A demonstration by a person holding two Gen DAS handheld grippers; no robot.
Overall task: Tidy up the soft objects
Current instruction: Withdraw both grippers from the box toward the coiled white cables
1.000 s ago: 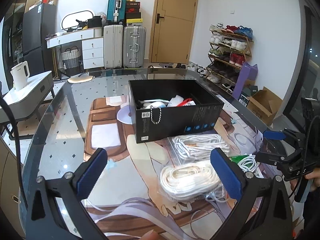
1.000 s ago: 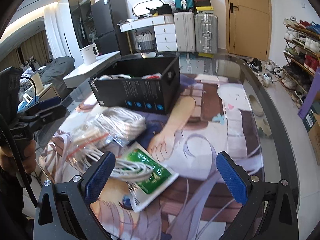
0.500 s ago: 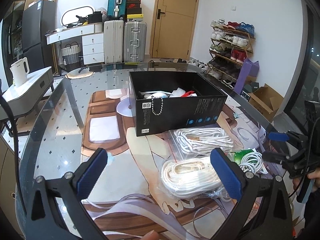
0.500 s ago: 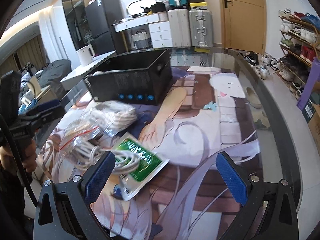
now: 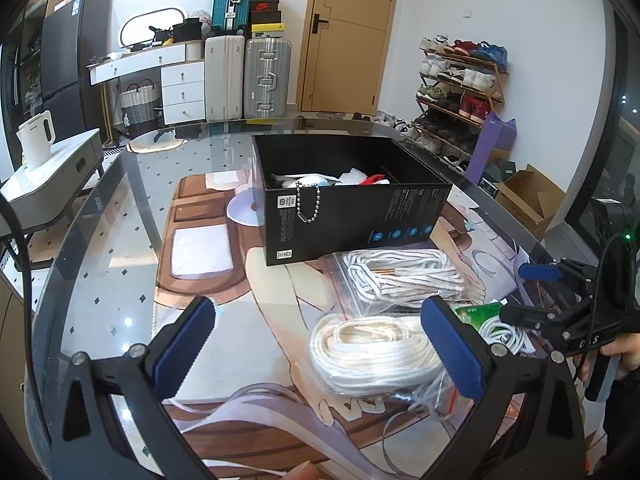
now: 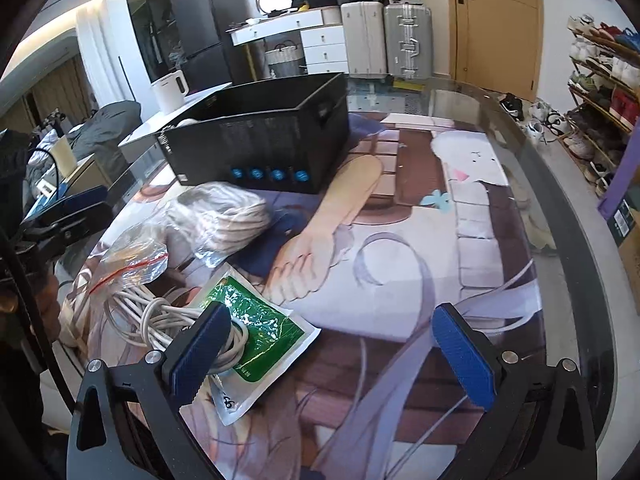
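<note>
A: On the glass table (image 5: 100, 248), just near of the black box (image 5: 352, 216), two clear bags of white cord lie side by side: the far bag (image 5: 400, 276) close against the box wall, the near bag (image 5: 376, 352) partly between the left gripper's (image 5: 320, 344) blue pads.

B: Is that claw gripping anything?

A: No. Its jaws are spread wide and empty above the mat. The right gripper (image 6: 332, 348) is spread too, hovering by a loose cable coil (image 6: 160, 324) that lies on a green packet (image 6: 260, 332), nothing pinched.

B: So which step is this?

A: An approach, I'd judge. The box already holds some white and red bits, while these bundles are not yet packed.

B: And next?

A: Probably lower the left claw over the near bag, close on bag and cord together, lift, and carry it over the box rim. The slick plastic may slide, so a bite through the middle of the coil looks safest.
</note>
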